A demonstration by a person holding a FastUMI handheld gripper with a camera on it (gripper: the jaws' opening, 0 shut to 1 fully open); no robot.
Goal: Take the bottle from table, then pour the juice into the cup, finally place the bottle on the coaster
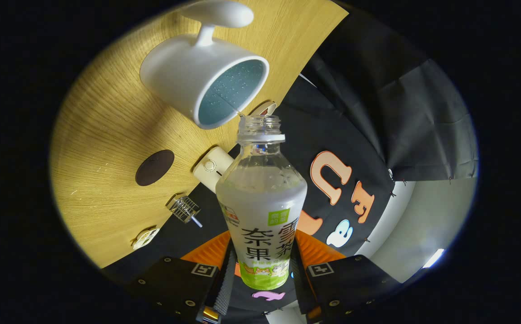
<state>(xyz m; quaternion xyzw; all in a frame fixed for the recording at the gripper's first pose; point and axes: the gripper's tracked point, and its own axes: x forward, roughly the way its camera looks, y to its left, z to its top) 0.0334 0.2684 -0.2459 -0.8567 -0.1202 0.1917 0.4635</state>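
Wood-grain tabletop fills the space beyond the gripper, with black cloth booth wall next to it and a pale wall strip past the cloth. Gripper fingers are clamped on the lower body of a clear plastic juice bottle with a white and green label, one finger pressing each side, bottle sitting between them and pointing straight ahead. Bottle cap is off, open neck right at the rim of a white ceramic cup with a blue inside and a handle. Cloudy pale liquid sits in the lower part of the bottle, upper shoulder looks clear with droplets. Thin stream or drip seems to run from the bottle mouth toward the cup rim, hard to be sure. Cup stands on the tabletop, opening facing the bottle mouth. Dark brown round coaster lies flat on the tabletop, well apart from the cup, bare. White cylindrical object sits at the table edge just behind the bottle shoulder. Small clear ribbed piece with a metal pin near the table edge, small white item farther along that edge
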